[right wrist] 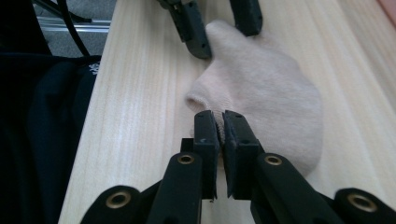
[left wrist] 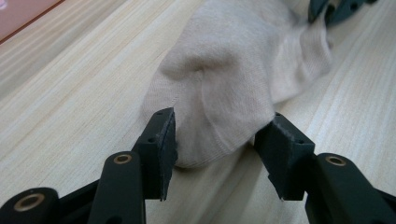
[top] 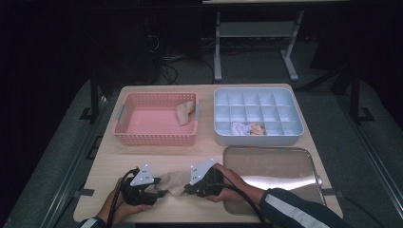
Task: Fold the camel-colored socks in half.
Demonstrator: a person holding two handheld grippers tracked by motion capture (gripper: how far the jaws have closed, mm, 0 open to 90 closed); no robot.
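The soft beige fabric sock (top: 173, 182) lies flat on the pale wooden table (top: 107, 164) at six o'clock, stretched between both tools. The right gripper (right wrist: 221, 122) is clamped tight on one edge of it, jaws pinched together. The left gripper (left wrist: 217, 137) straddles the other end, jaws parted and its pads (left wrist: 166, 140) not squeezing the cloth.

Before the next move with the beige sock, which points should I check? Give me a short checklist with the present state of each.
1. Right gripper shut on the beige sock: ok.
2. Left gripper jaws around the sock's other end: ok.
3. Left pads pressing on the fabric: not ok, a gap shows at one jaw.
4. Sock lies flat on the table: ok.
5. Pink basket has free room: ok.
6. Divided tray has free compartments: ok.
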